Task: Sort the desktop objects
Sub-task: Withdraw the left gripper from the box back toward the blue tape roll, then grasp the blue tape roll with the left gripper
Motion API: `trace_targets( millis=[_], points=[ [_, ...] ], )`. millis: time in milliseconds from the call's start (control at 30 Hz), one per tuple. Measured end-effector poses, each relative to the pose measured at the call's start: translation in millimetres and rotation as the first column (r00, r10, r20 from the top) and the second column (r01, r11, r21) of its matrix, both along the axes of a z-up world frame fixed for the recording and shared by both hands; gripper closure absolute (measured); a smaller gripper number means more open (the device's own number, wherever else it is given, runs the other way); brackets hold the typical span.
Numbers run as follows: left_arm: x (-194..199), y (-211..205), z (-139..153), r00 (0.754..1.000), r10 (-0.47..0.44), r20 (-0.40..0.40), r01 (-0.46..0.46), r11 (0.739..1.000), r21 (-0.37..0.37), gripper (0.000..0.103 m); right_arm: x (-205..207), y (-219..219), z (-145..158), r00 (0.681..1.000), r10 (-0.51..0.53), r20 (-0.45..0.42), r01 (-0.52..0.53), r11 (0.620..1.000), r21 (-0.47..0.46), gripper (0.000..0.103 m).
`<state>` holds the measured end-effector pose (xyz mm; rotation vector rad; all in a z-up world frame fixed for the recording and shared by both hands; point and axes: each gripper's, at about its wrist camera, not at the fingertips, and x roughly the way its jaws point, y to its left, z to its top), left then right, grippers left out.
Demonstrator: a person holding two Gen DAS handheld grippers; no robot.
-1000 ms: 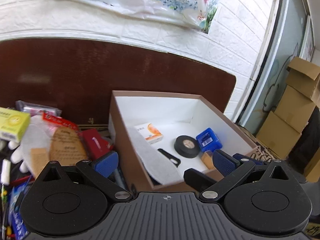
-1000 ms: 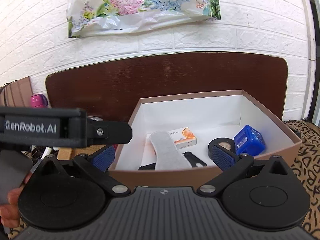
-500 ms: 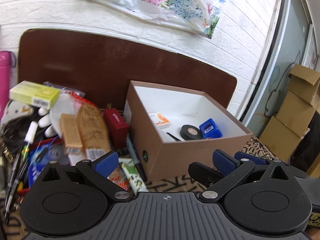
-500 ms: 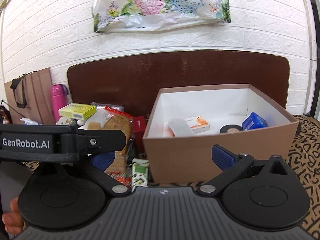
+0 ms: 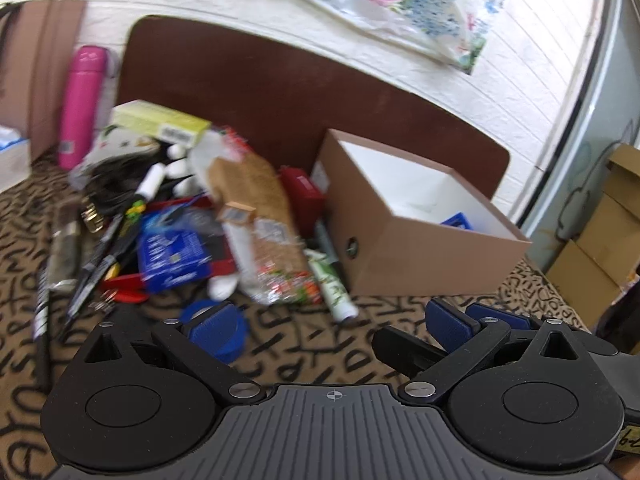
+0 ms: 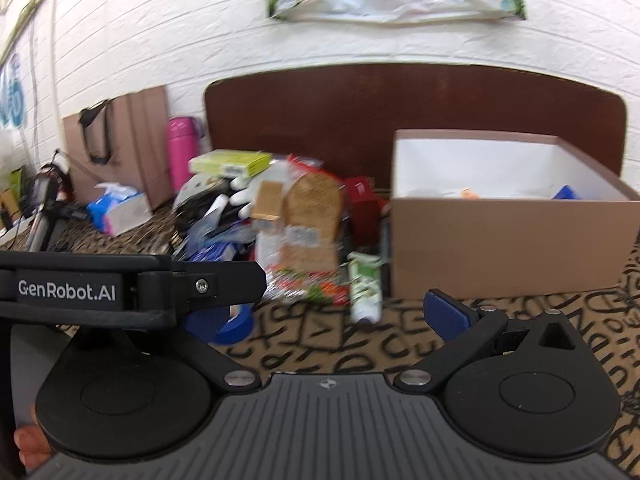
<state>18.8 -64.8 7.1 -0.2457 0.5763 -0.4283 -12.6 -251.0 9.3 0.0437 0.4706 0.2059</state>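
A brown cardboard box (image 5: 420, 252) (image 6: 508, 248) with a white inside stands on the patterned cloth at the right; a blue item shows inside it. Left of it lies a pile of desk items: a brown snack packet (image 5: 260, 216) (image 6: 312, 216), a green-white tube (image 5: 334, 288) (image 6: 364, 286), a blue packet (image 5: 172, 252), pens (image 5: 100, 256), a yellow-green box (image 5: 160, 122) (image 6: 228, 162). A blue tape roll (image 5: 216, 328) (image 6: 224, 322) lies nearest. My left gripper (image 5: 332, 324) is open and empty, close to the tape roll. My right gripper (image 6: 332, 316) is open and empty, in front of the tube.
A pink bottle (image 5: 82, 104) (image 6: 182, 152) and a brown paper bag (image 6: 120, 144) stand at the back left by the white brick wall. A tissue pack (image 6: 120, 208) lies at the left. Stacked cardboard boxes (image 5: 600, 240) stand at the far right.
Both grippers have pulled back and away from the box, and the left view has swung left. The pile of items and the blue tape roll have come into view.
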Motion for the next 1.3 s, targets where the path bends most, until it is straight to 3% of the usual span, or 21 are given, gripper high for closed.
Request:
trace_targets(
  millis=[400,600,1000,1300],
  points=[
    [-26.9,48.6,-18.4,0.996,0.074,-0.046,-0.076,0.997,-0.028,0.000,-8.1,50.4,-13.3,0.991,0.129,-0.044,-0.131,0.991,-0.034,0.000],
    [-18.6,63.8,-29.9,0.991,0.103,-0.089,-0.105,0.994,-0.019,0.000,-4.4,63.6,-21.2,0.985,0.159,-0.065,-0.161,0.986,-0.035,0.000],
    [25.6,62.0,-41.4,0.990,0.031,-0.138,-0.038,0.998,-0.048,0.001,23.6,58.8,-38.4,0.991,0.092,-0.097,-0.097,0.994,-0.050,0.001],
    [58.4,53.2,-49.0,0.985,-0.026,-0.171,0.016,0.998,-0.058,0.014,44.2,65.3,-51.8,0.984,0.124,-0.127,-0.131,0.990,-0.053,0.011]
  ],
)
